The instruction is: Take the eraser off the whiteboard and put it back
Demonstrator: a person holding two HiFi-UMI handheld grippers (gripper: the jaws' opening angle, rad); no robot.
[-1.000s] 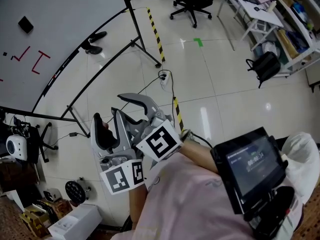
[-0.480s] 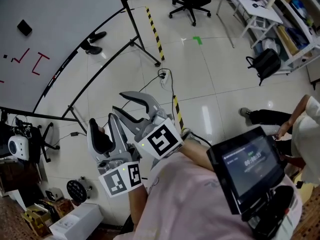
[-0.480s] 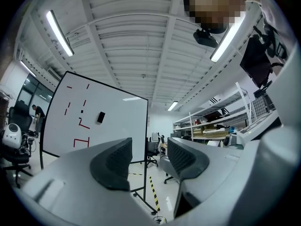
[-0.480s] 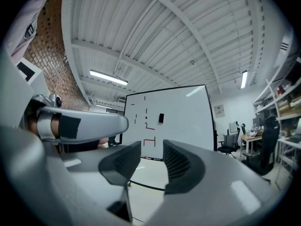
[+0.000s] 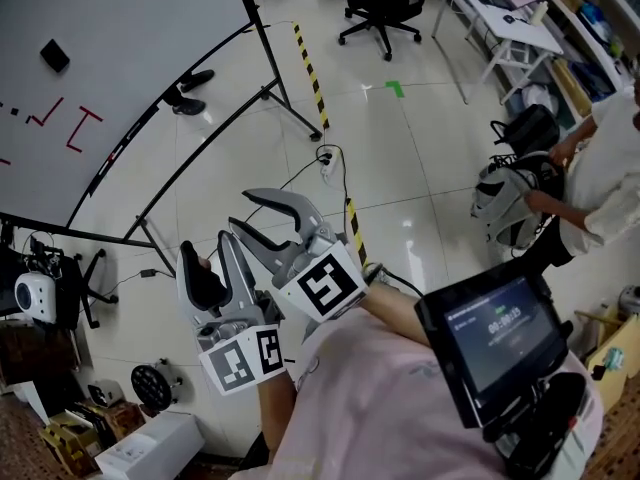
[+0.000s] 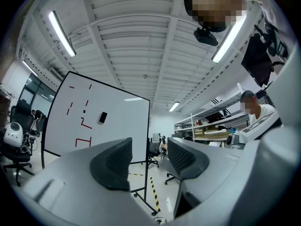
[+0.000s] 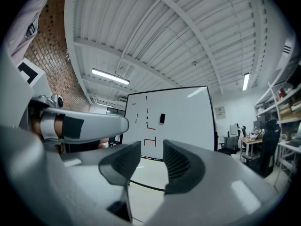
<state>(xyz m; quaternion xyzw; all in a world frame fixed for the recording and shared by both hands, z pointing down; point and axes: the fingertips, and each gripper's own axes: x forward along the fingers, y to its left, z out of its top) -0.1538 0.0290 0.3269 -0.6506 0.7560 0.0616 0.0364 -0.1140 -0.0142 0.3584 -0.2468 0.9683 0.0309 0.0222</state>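
Well back from the whiteboard [image 5: 140, 28], the left gripper [image 5: 218, 268] and right gripper [image 5: 270, 218] are hovering, jaws apart and empty; the eraser [image 5: 54, 54] is clinging to it.

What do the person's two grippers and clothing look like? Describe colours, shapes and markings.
Both the left gripper and right gripper are light grey with curved jaws and dark ribbed pads. Each carries a white cube with black square markers. The top is pale pink.
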